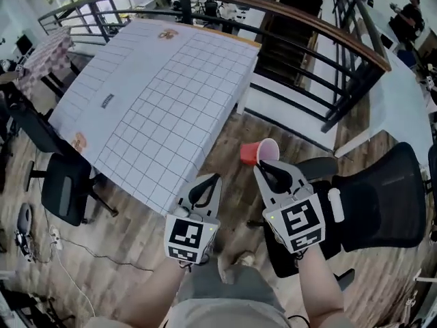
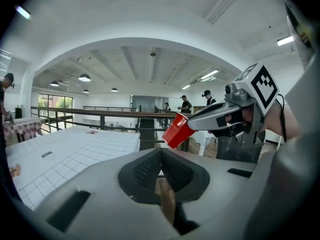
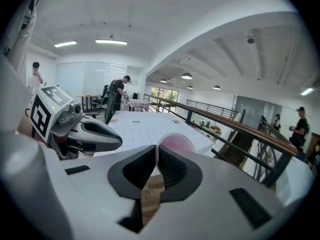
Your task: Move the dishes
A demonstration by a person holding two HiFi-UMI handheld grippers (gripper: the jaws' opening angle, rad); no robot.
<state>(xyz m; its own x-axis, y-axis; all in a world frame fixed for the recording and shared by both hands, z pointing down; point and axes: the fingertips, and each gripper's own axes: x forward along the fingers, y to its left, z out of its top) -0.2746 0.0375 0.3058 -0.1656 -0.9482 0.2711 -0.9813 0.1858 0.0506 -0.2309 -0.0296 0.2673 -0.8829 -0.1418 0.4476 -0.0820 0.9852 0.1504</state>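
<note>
Head view: my right claw is clenched on the rim of the red cup, held in the air off the corner of the gridded bench. My left claw hangs just beside it.

Left gripper view: my left claw is clenched on nothing, and the cup is tilted ahead to its right.

Right gripper view: my pads pinch the cup's rim, its mouth facing me.

Table upper left. Railing past its far and right edges; staircase beyond railing. Chair at table's left edge; second chair far right. Left gripper and right gripper side by side, apart, off table's near corner. Cup at right gripper's tip, rim between jaws, off table.
</note>
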